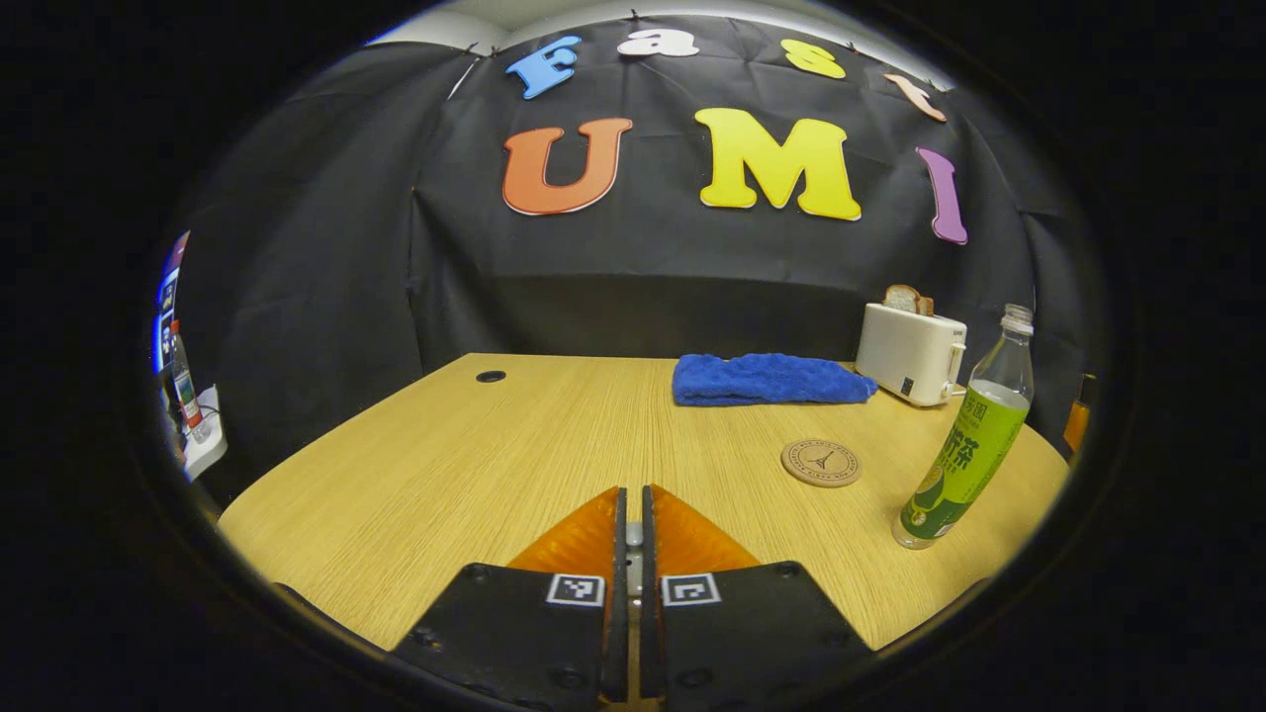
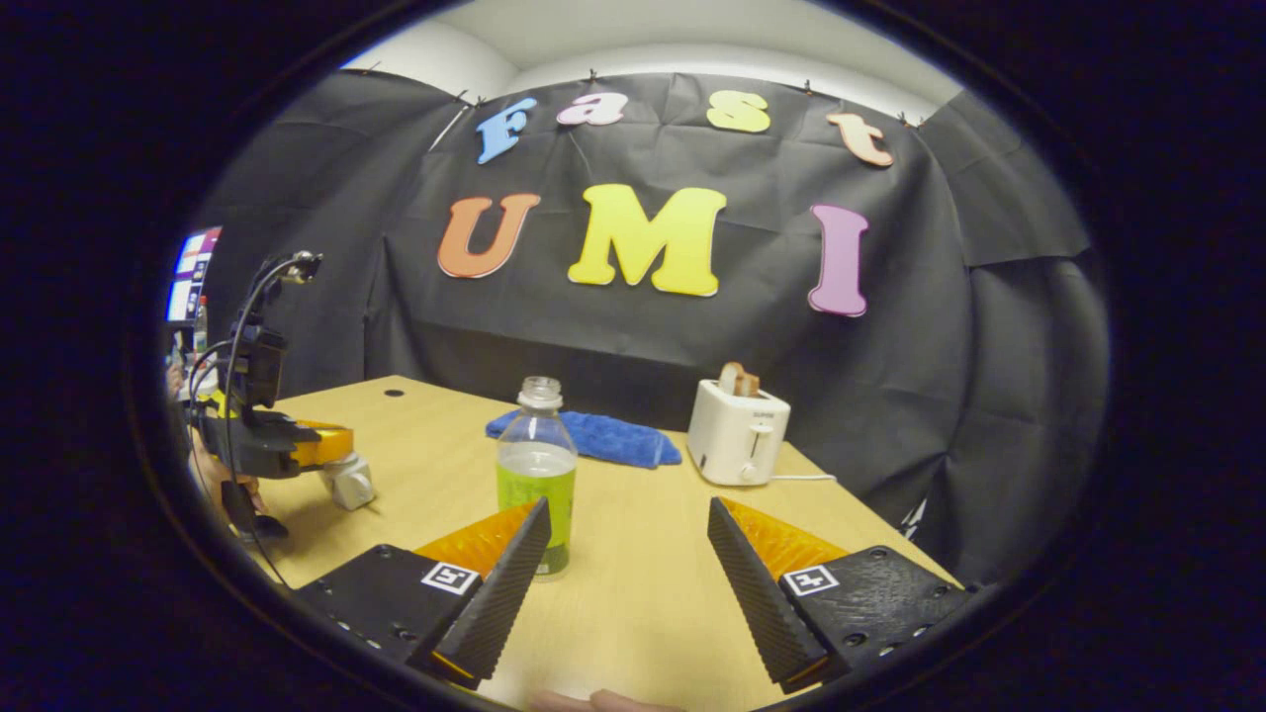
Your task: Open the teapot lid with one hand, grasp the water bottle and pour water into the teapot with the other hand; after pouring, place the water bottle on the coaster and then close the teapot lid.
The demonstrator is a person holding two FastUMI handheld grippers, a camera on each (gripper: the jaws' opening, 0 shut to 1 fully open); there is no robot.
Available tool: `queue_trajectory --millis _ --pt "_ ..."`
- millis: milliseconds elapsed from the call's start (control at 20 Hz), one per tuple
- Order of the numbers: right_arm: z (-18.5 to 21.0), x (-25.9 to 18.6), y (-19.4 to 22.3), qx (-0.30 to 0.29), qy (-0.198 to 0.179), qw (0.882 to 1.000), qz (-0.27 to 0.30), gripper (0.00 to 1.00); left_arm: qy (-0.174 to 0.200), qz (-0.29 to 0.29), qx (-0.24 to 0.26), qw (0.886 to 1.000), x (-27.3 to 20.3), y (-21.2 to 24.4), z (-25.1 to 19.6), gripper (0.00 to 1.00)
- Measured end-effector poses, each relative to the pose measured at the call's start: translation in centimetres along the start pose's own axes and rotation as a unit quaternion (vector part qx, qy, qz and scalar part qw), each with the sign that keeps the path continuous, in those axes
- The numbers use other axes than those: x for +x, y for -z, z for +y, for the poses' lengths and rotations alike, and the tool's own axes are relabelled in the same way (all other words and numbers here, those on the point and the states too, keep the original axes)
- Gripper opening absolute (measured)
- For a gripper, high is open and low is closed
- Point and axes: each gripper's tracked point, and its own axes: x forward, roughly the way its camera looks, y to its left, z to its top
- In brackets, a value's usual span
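On your wooden table [image 2: 643, 593], move your wide-open right gripper [image 2: 628, 583] toward the water bottle [image 2: 537, 475] at eleven o'clock, while your left gripper [image 1: 633, 534] is closed, gripping nothing you can see.

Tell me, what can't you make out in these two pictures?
- Right gripper view: the small pale object at the left tool tip is too small and partly covered to identify.
- Left gripper view: the coaster print is too small.
- Left gripper view: the clutter at the left edge is warped and cut off.
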Motion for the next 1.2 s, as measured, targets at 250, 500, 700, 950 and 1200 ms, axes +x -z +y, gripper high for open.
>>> queue_trajectory --millis 250,500,700,950,1200 --pt "3.5 1.7 2.9 0.008 -0.035 0.999 0.021 0.96 0.002 0.001 -0.004 1.0 -0.8 -0.7 0.4 0.03" --pt "5.1 3.9 5.0 0.042 -0.06 0.997 0.038 0.96 0.019 -0.016 -0.022 0.999 -3.0 -3.1 0.1 0.03" --pt "5.6 6.1 4.5 0.044 -0.066 0.996 0.027 0.97 0.044 -0.036 -0.026 0.998 -4.9 -4.7 -0.5 0.03" --pt "6.3 8.8 3.4 0.047 -0.056 0.997 0.021 0.96 0.054 -0.04 -0.001 0.998 -6.4 -5.6 -0.7 0.03" --pt "7.1 10.3 3.6 0.055 -0.054 0.997 0.028 0.93 0.065 -0.049 -0.003 0.997 -8.2 -7.2 -0.6 0.03"
